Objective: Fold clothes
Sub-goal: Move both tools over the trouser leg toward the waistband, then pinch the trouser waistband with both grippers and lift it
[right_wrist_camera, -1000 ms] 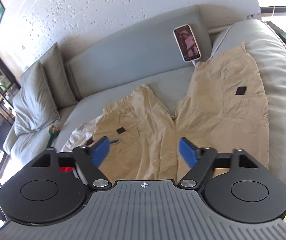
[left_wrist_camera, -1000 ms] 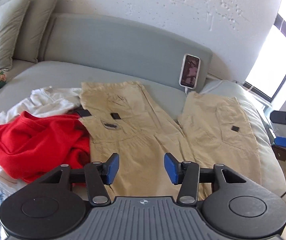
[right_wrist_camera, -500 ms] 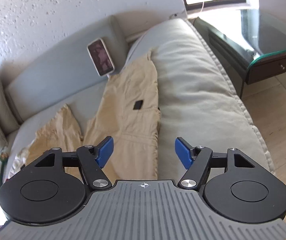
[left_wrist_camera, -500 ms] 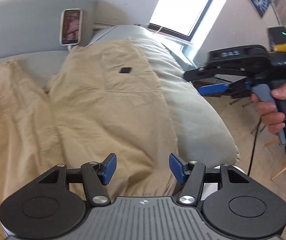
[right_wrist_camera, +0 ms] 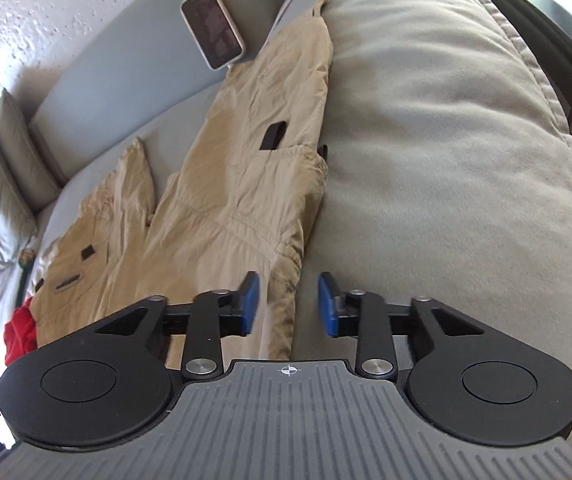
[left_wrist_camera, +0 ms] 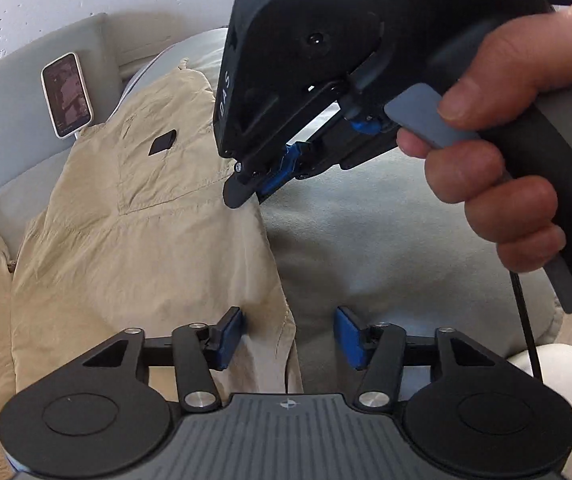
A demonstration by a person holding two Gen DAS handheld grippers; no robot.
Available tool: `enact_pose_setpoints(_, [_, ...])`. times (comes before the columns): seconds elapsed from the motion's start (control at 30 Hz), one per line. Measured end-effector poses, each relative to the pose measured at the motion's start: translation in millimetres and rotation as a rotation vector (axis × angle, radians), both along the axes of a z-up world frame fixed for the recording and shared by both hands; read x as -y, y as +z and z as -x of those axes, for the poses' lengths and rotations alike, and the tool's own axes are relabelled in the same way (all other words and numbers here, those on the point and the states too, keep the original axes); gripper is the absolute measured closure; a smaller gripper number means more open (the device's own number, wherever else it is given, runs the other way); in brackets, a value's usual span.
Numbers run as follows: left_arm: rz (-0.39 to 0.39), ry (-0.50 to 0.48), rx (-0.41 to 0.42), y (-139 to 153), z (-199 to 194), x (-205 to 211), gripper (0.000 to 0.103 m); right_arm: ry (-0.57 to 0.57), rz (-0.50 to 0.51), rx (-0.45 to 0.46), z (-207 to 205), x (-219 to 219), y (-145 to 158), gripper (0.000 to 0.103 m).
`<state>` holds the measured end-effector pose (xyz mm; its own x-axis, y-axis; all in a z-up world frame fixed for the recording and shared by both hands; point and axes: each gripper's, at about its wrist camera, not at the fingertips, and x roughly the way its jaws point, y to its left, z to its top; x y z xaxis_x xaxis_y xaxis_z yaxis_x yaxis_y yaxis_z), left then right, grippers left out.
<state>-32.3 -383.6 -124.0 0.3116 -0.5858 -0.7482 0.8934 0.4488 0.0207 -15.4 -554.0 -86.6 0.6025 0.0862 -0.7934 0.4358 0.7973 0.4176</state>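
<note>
We see the khaki trousers [left_wrist_camera: 146, 240] spread flat on the sofa [left_wrist_camera: 2, 120]. One leg runs up to the backrest and the other lies beside it, toward the cushions [right_wrist_camera: 6, 160] at the sofa's far end. The outer side seam of the nearer leg lies along the edge of the pale cover [left_wrist_camera: 385, 240] that drapes the sofa's near end.

Our left tongs [left_wrist_camera: 287, 334] straddle that seam low on the leg. Their jaws have just been closing but stand apart. The cloth's edge is between the blue pads [left_wrist_camera: 228, 336], and the pad on the cover's side is clear of it, so nothing is clamped.

Our right tongs [right_wrist_camera: 287, 304] sit further up the same seam, held in the right hand [left_wrist_camera: 497, 160], with their tip down at the cloth's edge. Their jaws have just been closing too. In the right wrist view a narrow gap shows between the pads, with the hem in it but not pinched.

A phone [left_wrist_camera: 68, 94] leans upright against the backrest, just beside the trouser hem. A red garment [right_wrist_camera: 18, 332] and something white [right_wrist_camera: 46, 256] lie beyond the waistband, toward the cushion end.
</note>
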Motion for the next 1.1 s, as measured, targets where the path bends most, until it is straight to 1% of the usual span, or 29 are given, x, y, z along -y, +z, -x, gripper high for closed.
enact_pose_setpoints(0.03, [-0.022, 0.021, 0.028, 3, -1, 0, 0.103, -0.002, 0.015, -0.009, -3, 0, 0, 0.098])
enact_pose_setpoints(0.1, [-0.003, 0.017, -0.006, 11, -7, -6, 0.103, -0.004, 0.029, 0.005, 1, -2, 6, 0.098])
enact_pose_setpoints(0.13, [0.021, 0.021, -0.050, 17, -12, -9, 0.103, -0.006, 0.030, 0.009, 3, -1, 9, 0.098])
enact_pose_setpoints(0.23, [0.056, 0.039, -0.123, 24, -22, -17, 0.103, 0.007, 0.029, 0.019, 7, 3, 17, 0.098])
enact_pose_setpoints(0.27, [0.054, 0.037, -0.140, 23, -24, -20, 0.103, 0.018, 0.024, 0.018, 7, 6, 18, 0.092])
enact_pose_setpoints(0.3, [0.051, 0.035, -0.154, 22, -27, -23, 0.102, 0.017, 0.016, 0.023, 6, 9, 20, 0.088])
enact_pose_setpoints(0.33, [0.045, 0.037, -0.157, 21, -29, -27, 0.096, 0.000, 0.017, 0.036, 5, 13, 22, 0.083])
enact_pose_setpoints(0.37, [0.040, 0.042, -0.158, 20, -30, -30, 0.083, -0.019, 0.019, 0.051, 5, 17, 25, 0.065])
enact_pose_setpoints(0.4, [0.032, 0.061, -0.148, 19, -28, -30, 0.076, -0.039, 0.019, 0.071, 2, 24, 26, 0.050])
enact_pose_setpoints(0.43, [0.020, 0.075, -0.117, 18, -24, -31, 0.058, -0.060, 0.019, 0.092, -2, 31, 28, 0.049])
enact_pose_setpoints(0.47, [0.009, 0.079, -0.072, 17, -18, -29, 0.051, -0.080, 0.019, 0.113, -5, 38, 30, 0.049])
enact_pose_setpoints(0.5, [-0.001, 0.079, -0.030, 15, -12, -27, 0.051, -0.094, 0.020, 0.125, -13, 46, 30, 0.049])
enact_pose_setpoints(0.53, [-0.008, 0.052, -0.003, 13, -7, -25, 0.051, -0.106, 0.019, 0.128, -22, 53, 29, 0.049])
enact_pose_setpoints(0.6, [-0.022, 0.016, 0.032, 7, -1, -18, 0.050, -0.124, 0.005, 0.133, -41, 68, 25, 0.050])
enact_pose_setpoints(0.63, [-0.027, 0.007, 0.048, 5, 0, -15, 0.050, -0.126, -0.014, 0.139, -50, 75, 22, 0.052])
enact_pose_setpoints(0.7, [-0.031, -0.009, 0.086, -1, 0, -10, 0.048, -0.123, -0.040, 0.152, -66, 84, 16, 0.060])
enact_pose_setpoints(0.73, [-0.033, -0.017, 0.103, -3, -1, -8, 0.044, -0.121, -0.024, 0.145, -75, 87, 13, 0.061])
enact_pose_setpoints(0.77, [-0.035, -0.024, 0.116, -4, -3, -7, 0.045, -0.127, -0.009, 0.138, -82, 88, 9, 0.062])
enact_pose_setpoints(0.8, [-0.033, -0.033, 0.104, -4, -8, -6, 0.048, -0.135, 0.005, 0.131, -89, 90, 5, 0.066])
enact_pose_setpoints(0.83, [-0.029, -0.032, 0.086, -4, -13, -6, 0.068, -0.142, 0.009, 0.136, -94, 92, 1, 0.071])
enact_pose_setpoints(0.87, [-0.025, -0.030, 0.067, -3, -19, -7, 0.087, -0.150, 0.008, 0.144, -98, 93, -3, 0.084])
enact_pose_setpoints(0.9, [-0.018, -0.025, 0.041, -2, -25, -9, 0.093, -0.159, 0.006, 0.152, -101, 94, -6, 0.092])
enact_pose_setpoints(0.93, [-0.010, -0.019, 0.015, -1, -31, -12, 0.096, -0.163, 0.016, 0.162, -105, 93, -7, 0.094])
enact_pose_setpoints(1.0, [0.017, -0.009, -0.033, 5, -43, -21, 0.097, -0.169, 0.053, 0.175, -112, 88, -6, 0.100])
enact_pose_setpoints(1.1, [0.082, 0.007, -0.109, 18, -61, -44, 0.098, -0.185, 0.112, 0.152, -120, 77, 5, 0.101])
